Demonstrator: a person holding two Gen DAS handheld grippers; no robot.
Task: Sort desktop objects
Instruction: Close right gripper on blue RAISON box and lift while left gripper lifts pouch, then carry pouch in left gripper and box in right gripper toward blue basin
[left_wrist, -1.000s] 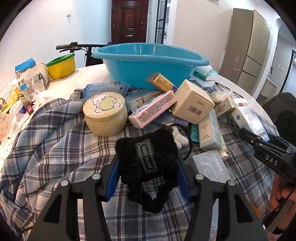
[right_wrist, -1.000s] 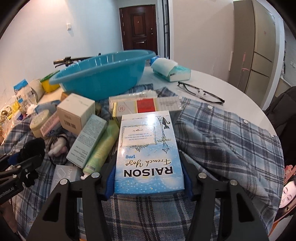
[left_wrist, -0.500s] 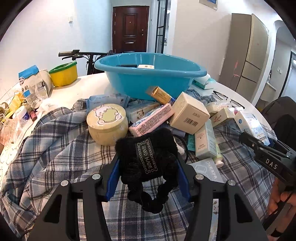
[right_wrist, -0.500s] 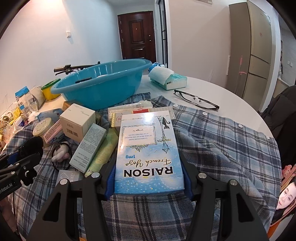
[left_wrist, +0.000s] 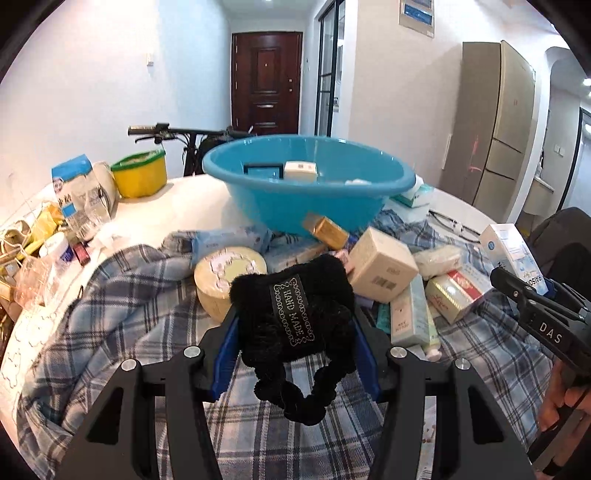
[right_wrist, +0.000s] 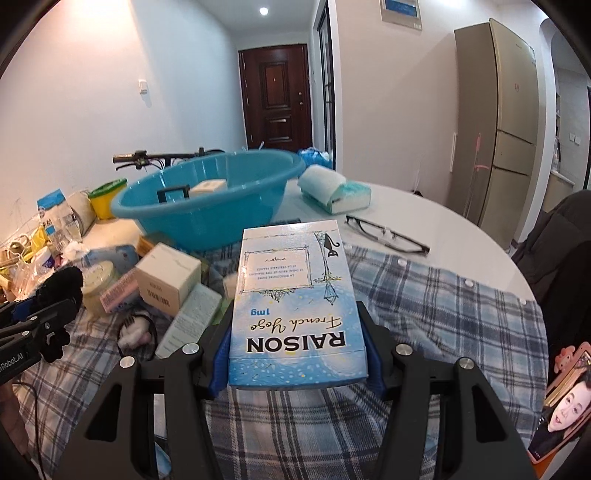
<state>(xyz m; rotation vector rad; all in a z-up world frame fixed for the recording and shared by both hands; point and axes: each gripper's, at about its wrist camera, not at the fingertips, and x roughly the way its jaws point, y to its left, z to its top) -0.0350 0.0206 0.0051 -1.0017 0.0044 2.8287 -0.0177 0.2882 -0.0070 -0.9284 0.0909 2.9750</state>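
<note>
Left gripper (left_wrist: 295, 354) clamped on a fuzzy black knitted headband with a "HAND MADE" label (left_wrist: 293, 314), blue pads pressed into both sides, a loop of it dangling below the jaws. Held up above the blue-and-white plaid shirt (left_wrist: 110, 314) spread over the round white table (left_wrist: 192, 206).

Right gripper (right_wrist: 297, 354) pinching a light blue "RAISON French Yogo" carton (right_wrist: 291, 295) flat between its pads, print upside down in its own camera. Also lifted over the plaid cloth, in front of the big turquoise plastic basin (right_wrist: 221, 206).

Basin sitting toward the back of the table, already holding a small white box (left_wrist: 300, 170) and a dark flat item beside it.

Pile in front of the basin: round cream tin with a cartoon lid (left_wrist: 229, 273), beige cardboard cube box with a barcode (left_wrist: 382, 267), gold foil-wrapped bar (left_wrist: 325, 230) leaning on the basin wall, pale green tube box (left_wrist: 406, 314).

Black-framed glasses (right_wrist: 388, 234) on bare tabletop, tissue pack (right_wrist: 332, 188) just behind them.
</note>
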